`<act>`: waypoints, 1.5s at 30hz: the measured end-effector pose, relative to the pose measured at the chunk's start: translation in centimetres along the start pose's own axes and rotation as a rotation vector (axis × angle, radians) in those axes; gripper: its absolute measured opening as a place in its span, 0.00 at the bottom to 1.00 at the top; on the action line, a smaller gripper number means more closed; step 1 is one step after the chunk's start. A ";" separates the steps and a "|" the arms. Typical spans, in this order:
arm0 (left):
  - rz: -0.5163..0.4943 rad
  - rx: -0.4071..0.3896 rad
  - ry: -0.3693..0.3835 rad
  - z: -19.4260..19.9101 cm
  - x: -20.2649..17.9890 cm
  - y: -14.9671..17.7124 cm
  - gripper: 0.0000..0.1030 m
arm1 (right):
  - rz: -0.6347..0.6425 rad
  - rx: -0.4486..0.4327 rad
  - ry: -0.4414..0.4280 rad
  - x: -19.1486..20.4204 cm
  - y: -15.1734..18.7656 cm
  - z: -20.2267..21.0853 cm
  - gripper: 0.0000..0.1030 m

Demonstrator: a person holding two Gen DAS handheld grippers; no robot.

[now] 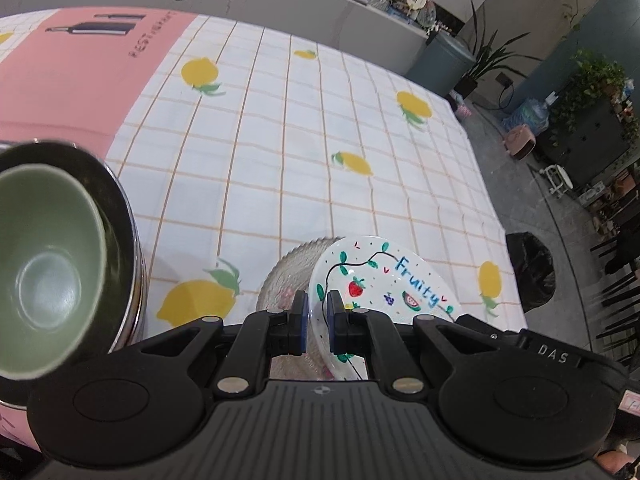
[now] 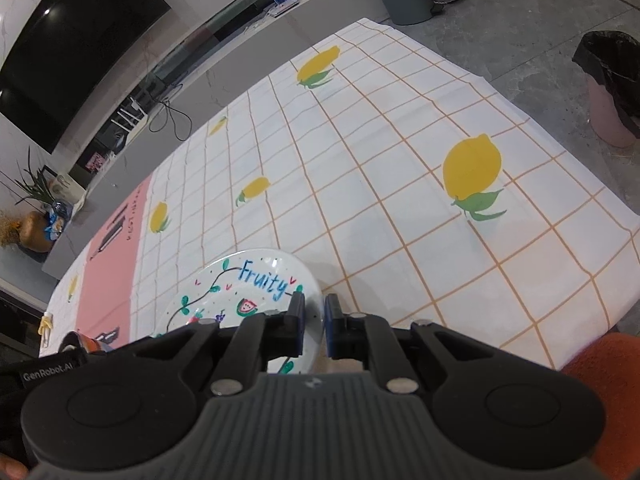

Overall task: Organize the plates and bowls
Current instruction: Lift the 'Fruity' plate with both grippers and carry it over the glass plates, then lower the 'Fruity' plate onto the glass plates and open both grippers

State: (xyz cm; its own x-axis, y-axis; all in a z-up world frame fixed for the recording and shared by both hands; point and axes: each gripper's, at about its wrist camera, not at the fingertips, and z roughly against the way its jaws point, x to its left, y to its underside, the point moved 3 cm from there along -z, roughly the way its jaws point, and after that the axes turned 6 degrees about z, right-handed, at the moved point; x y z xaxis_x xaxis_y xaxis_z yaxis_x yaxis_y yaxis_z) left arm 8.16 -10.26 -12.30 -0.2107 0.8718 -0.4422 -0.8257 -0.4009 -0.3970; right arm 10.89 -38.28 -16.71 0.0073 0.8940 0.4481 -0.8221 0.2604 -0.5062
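Lemon-printed checked cloth (image 1: 280, 152) covers the table in the left wrist view, with a pink panel (image 1: 80, 68) at ten o'clock and a grey counter beyond it at twelve. At the bottom centre the left gripper (image 1: 317, 312) has its two blue-padded fingers drawn close and clamped on the near rim of the Fruity plate (image 1: 384, 276), a white plate painted with a strawberry, a watermelon slice and a vine. The plate's rim runs through the narrow slot between the jaws, and the rest of the plate spreads away toward one and two o'clock. Under it, toward eleven o'clock of the jaws, the edge of a clear ribbed glass plate (image 1: 288, 272) shows; whether the two touch cannot be told. At nine o'clock a green bowl (image 1: 44, 272) sits nested inside a steel bowl (image 1: 120, 208), well apart from the gripper.

Cloth and grey floor fill the right wrist view, with a dark screen (image 2: 76, 44) on the wall at ten o'clock and a pink bin (image 2: 612, 92) lined with a black bag at two. The right gripper (image 2: 315, 312) is likewise closed down on the same plate's rim: the edge passes between its jaws, and the painted face lies to the left of them, from nine round to eleven o'clock. An orange surface (image 2: 604, 384) shows at four o'clock.
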 end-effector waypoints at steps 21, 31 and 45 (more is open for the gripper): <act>0.002 0.049 -0.009 -2.1 1.2 0.8 0.10 | 0.176 -0.028 0.139 2.1 0.6 -1.4 0.12; -0.015 0.025 -0.016 -1.7 1.3 0.6 0.13 | 0.199 0.003 0.149 2.7 1.2 -1.5 0.15; -0.008 -0.040 -0.001 -1.0 1.3 0.7 0.39 | 0.137 -0.014 0.194 2.1 1.1 -0.8 0.24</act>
State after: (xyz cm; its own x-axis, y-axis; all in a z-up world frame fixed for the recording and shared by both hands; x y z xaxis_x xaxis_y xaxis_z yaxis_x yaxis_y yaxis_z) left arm 7.79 -9.67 -13.94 -0.2047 0.8753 -0.4382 -0.8060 -0.4047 -0.4320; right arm 10.46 -35.82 -16.93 0.0070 0.9743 0.2251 -0.8148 0.1361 -0.5635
